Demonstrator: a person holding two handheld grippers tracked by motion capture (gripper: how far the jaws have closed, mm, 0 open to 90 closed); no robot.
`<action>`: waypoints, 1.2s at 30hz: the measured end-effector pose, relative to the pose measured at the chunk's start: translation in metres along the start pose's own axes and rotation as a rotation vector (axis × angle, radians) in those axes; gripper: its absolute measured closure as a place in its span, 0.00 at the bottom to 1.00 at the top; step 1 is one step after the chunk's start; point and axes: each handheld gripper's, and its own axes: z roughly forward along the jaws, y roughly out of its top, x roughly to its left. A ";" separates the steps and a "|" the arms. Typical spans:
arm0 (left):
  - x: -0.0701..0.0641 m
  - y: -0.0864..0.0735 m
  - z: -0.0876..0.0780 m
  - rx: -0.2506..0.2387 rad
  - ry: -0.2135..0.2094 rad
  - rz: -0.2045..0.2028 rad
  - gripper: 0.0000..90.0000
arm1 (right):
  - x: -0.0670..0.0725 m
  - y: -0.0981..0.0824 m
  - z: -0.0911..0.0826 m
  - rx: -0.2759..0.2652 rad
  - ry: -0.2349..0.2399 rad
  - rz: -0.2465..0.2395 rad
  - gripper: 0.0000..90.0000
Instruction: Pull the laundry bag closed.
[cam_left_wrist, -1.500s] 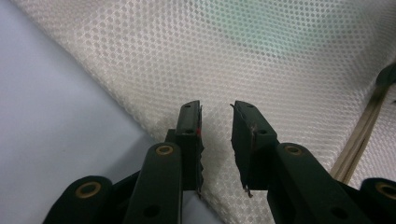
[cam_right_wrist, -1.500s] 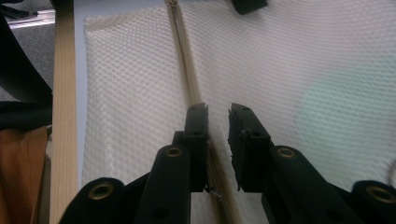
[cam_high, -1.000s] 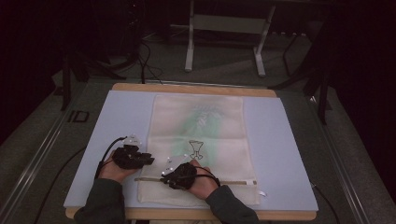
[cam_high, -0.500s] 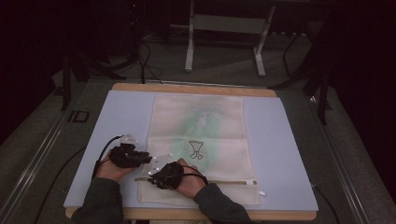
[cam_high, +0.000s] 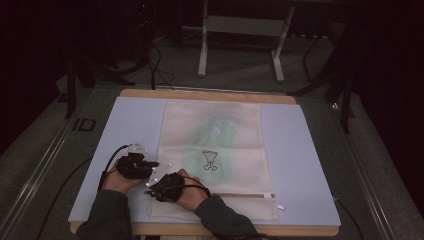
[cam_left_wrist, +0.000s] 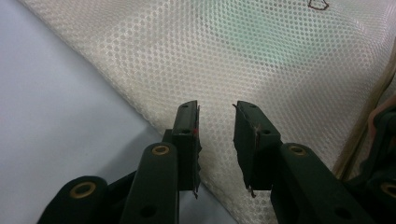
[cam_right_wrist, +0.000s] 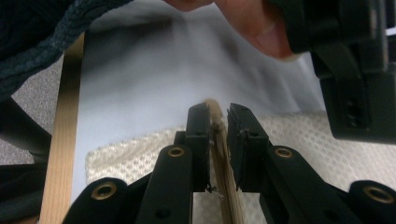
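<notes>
A cream mesh bag (cam_high: 215, 150) lies flat on the pale blue mat (cam_high: 135, 125), with something green showing faintly through it. Its tan zipper band (cam_high: 240, 195) runs along the near end. My right gripper (cam_high: 149, 185) sits at the band's left end, next to the bag's corner. In the right gripper view the zipper band (cam_right_wrist: 227, 186) runs between the jaws (cam_right_wrist: 218, 122), which have just been opening; a thin gap shows on one side. My left gripper (cam_high: 160, 166) stands open over the bag's left edge (cam_left_wrist: 261, 56), with only mesh seen beyond its fingertips (cam_left_wrist: 215, 122).
The mat rests on a wooden table (cam_high: 210, 95) whose edge strip (cam_right_wrist: 65, 140) shows beside the right gripper. A small goblet-shaped mark (cam_high: 210, 160) is printed mid-bag. The two hands nearly touch. A metal stand (cam_high: 240, 30) and cables lie on the floor beyond.
My right gripper has slid left along the zipper band, from near the middle of the bag's near end to its left corner. The left gripper has stayed put.
</notes>
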 end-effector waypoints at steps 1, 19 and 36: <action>0.000 0.000 0.000 0.001 0.000 0.001 0.78 | 0.000 0.001 0.001 0.002 -0.002 -0.002 0.88; 0.004 -0.002 -0.004 -0.013 -0.011 -0.012 0.78 | 0.001 0.012 0.023 0.038 0.006 -0.017 0.88; 0.003 -0.001 -0.003 -0.010 -0.011 -0.009 0.78 | 0.001 0.016 0.015 -0.005 -0.001 -0.004 0.90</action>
